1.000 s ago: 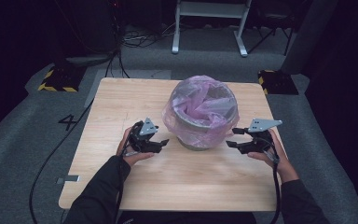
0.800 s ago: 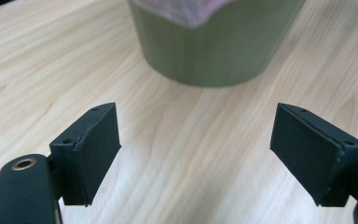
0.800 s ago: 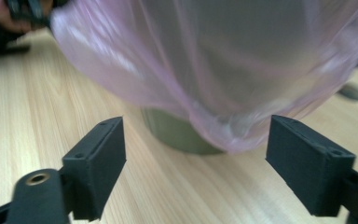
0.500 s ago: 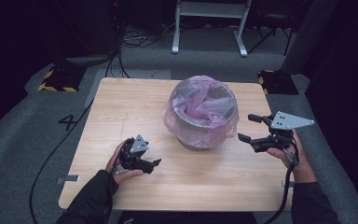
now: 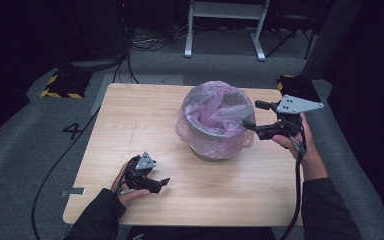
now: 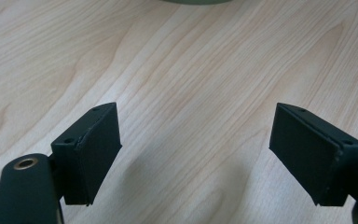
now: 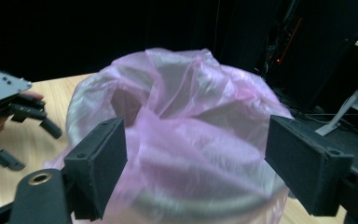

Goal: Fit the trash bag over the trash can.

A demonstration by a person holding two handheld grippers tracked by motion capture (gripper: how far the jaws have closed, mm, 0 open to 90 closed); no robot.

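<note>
The right tool hangs raised at the right side of the bin, its jaws spread wide with nothing between them — in the right gripper view they frame the pink bag without pressing on it, having just been opening. The left tool sits low over the near left part of the table, well apart from the bin, held in the person's left hand; its jaws have just been opening too and stand wide over bare wood grain, gripping nothing. The grey bin stands upright near the middle of the table, a little to the right — the thin pink plastic bag lines it, folds over its rim and hangs crumpled down the outside wall. A cable trails from the right tool down along the person's dark sleeve.
</note>
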